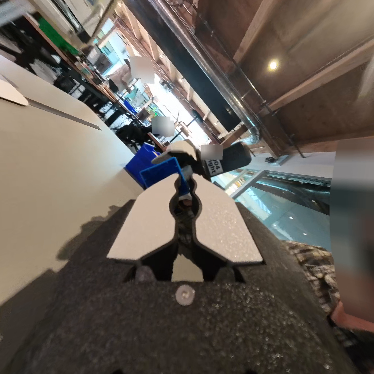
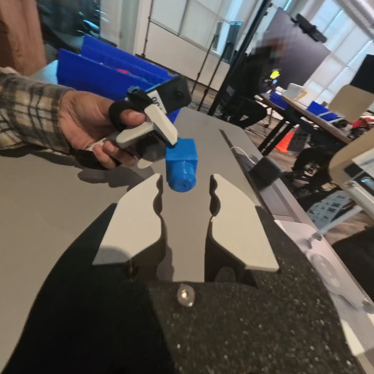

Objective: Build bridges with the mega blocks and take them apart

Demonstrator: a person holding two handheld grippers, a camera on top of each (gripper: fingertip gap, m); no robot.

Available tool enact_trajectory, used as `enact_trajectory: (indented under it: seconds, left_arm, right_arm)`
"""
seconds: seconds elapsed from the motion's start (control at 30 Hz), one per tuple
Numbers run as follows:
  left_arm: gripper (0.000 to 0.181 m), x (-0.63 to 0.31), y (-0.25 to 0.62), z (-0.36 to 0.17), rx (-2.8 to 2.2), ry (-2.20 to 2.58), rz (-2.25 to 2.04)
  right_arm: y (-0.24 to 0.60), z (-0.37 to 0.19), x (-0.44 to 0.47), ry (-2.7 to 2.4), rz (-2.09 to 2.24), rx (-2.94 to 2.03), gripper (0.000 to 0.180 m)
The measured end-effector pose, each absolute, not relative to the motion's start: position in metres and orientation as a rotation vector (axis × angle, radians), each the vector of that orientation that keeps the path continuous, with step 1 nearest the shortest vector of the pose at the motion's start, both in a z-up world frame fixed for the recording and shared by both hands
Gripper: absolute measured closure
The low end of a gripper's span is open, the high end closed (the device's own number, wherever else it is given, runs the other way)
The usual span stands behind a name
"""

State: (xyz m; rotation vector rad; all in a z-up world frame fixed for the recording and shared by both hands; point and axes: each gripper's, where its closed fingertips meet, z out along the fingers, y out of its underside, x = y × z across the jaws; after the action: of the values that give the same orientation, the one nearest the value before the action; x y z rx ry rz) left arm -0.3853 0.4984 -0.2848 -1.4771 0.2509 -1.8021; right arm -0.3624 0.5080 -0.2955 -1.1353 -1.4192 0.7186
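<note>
The grey counter spreads beneath both tools, with blue bins at its far edge. The right hand-held gripper hangs with fingers spread wide, holding nothing. The left hand-held gripper pinches a blue mega block above the counter, just ahead of the right's fingertips.

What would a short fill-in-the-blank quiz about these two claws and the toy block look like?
1. The block pinched by the left claw is coloured ____.
2. The right claw has its fingers spread ____, with nothing between them.
3. Under both claws lies a grey ____.
4. The sleeve above the hand holding the left claw has a ____ pattern.

Missing words: blue; open; table; plaid
</note>
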Motion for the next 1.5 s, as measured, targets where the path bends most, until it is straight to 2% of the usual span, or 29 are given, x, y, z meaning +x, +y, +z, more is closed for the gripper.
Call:
enact_trajectory:
  seconds: [0.13,0.27,0.43,0.57,0.77,1.03,1.3,1.5]
  left_arm:
    - [0.174,-0.376,0.492,-0.28,-1.44,0.276,-1.877]
    - [0.172,-0.375,0.49,-0.282,-1.453,0.338,-1.845]
    - [0.118,-0.4,0.509,-0.302,-1.603,0.427,-1.519]
    - [0.109,-0.43,0.52,-0.31,-1.663,0.591,-1.13]
    - [0.103,-0.459,0.521,-0.316,-1.692,0.708,-0.911]
    - [0.107,-0.493,0.532,-0.327,-1.747,0.672,-0.799]
    - [0.107,-0.495,0.534,-0.332,-1.77,0.669,-0.795]
    - [0.107,-0.491,0.532,-0.331,-1.766,0.677,-0.808]
  right_arm:
    - [0.503,-0.305,-0.367,-1.47,0.767,-1.137,0.151]
    - [0.5,-0.301,-0.363,-1.53,0.799,-1.185,0.151]
    - [0.507,-0.293,-0.34,-1.783,0.702,-1.515,0.151]
    - [0.516,-0.312,-0.316,-2.04,0.41,-1.95,0.151]
    - [0.511,-0.354,-0.318,-2.248,0.103,-2.319,0.15]
    - [0.512,-0.394,-0.343,-2.365,-0.016,-2.368,0.15]
    - [0.512,-0.395,-0.354,-2.42,-0.047,-2.329,0.15]
    - [0.518,-0.373,-0.363,-2.34,0.044,-2.177,0.116]
